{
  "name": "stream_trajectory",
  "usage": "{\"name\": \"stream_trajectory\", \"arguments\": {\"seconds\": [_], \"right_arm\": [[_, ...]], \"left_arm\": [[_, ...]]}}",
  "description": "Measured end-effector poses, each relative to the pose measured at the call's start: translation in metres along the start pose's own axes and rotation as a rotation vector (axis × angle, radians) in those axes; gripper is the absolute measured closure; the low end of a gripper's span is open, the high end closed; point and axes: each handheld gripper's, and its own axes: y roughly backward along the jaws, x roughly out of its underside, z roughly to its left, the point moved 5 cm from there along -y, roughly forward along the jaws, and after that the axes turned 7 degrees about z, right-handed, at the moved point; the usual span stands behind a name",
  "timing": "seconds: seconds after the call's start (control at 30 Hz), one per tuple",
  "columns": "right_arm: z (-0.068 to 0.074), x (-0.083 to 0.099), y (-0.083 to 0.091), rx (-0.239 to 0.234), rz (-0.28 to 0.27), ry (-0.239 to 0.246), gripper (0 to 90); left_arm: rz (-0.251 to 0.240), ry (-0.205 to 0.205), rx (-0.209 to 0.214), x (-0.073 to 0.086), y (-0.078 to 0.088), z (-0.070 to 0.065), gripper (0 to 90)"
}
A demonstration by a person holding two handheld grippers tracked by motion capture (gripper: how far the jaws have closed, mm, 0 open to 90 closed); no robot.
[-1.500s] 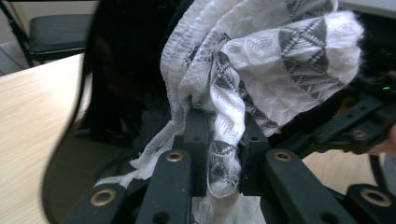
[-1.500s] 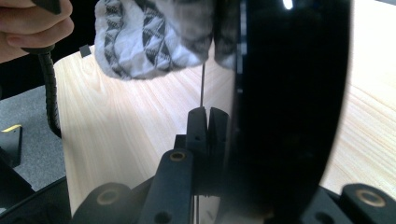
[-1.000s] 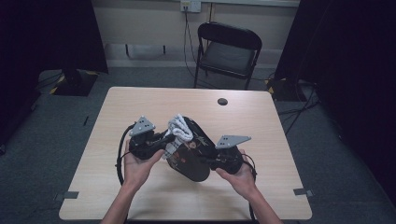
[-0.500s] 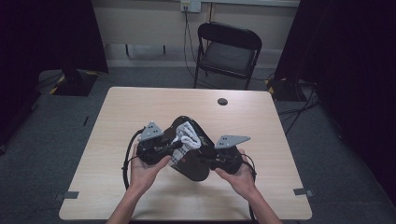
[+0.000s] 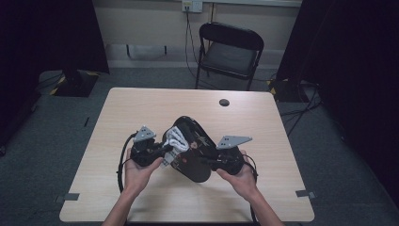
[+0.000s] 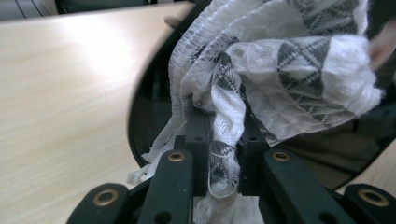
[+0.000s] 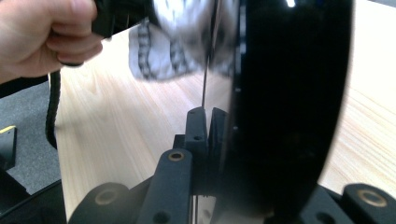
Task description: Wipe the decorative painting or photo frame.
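On the left of the high view, the left claw point(image 5: 162, 153) is clamped on a bunched white-and-grey checked cloth point(image 5: 178, 139), which is pressed against the glossy face of a black plate point(image 5: 190, 155). The plate is tilted up off the worktop point(image 5: 117, 113). In the right gripper view, the right claw point(image 7: 205, 116) pinches the plate's thin rim, jaws nearly together.

The step looks like wiping the plate. To do it well, the right claw should keep the rim steady and the tilt fixed. The left should sweep the cloth in firm passes across the face, keeping the fabric, not the jaw tips, against the gloss.

Compared with a second ago, the cloth has dropped from the plate's upper edge toward its middle, and the left claw has moved nearer the plate.
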Motion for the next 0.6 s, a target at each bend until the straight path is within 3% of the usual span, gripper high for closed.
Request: {"name": "stream_trajectory", "arguments": {"seconds": [0.17,0.37,0.5,0.6], "right_arm": [[-0.001,0.001,0.0,0.001,0.004,-0.003,79.1],[-0.003,0.002,0.001,0.009,0.005,-0.009,79.0],[-0.003,0.002,0.001,0.01,0.007,-0.011,79.0],[-0.003,0.002,0.001,0.01,0.009,-0.012,78.9]], "left_arm": [[0.035,-0.018,0.019,0.005,-0.008,-0.006,78.8],[0.115,-0.051,0.025,0.018,-0.022,-0.01,78.6],[0.15,-0.054,0.016,0.024,-0.025,-0.002,78.5],[0.148,-0.046,0.004,0.022,-0.024,0.008,78.5]]}}
